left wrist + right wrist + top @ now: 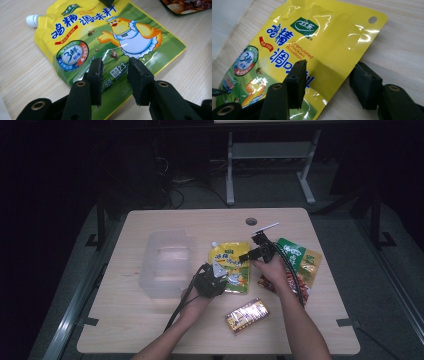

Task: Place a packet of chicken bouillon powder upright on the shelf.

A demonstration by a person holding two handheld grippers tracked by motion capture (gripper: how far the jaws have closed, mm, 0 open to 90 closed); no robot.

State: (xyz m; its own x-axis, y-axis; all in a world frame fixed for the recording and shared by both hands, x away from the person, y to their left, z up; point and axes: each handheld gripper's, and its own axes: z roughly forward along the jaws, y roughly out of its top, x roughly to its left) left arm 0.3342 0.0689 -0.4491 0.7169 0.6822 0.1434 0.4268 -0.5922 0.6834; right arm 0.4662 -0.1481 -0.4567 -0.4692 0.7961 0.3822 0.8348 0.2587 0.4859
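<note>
A yellow chicken-bouillon pouch (231, 265) with a white screw cap (32, 20) lies flat on the wooden table (150, 320). My left gripper (222, 275) is at the pouch's near left corner. In the left gripper view its jaws (115, 66) stand apart over the lower edge of the pouch (100, 37), and nothing is pinched between them. My right gripper (250, 255) comes in from the pouch's right side. Its jaws (329, 71) are open and straddle the edge of the pouch (312, 45), one over the foil and the other over bare wood.
A clear plastic container (165, 262) stands left of the pouch. A green and orange snack bag (297, 262) lies to the right, under the right forearm. A brown and gold pack (246, 316) rests near the front edge. A cable hole (251, 221) sits at the back.
</note>
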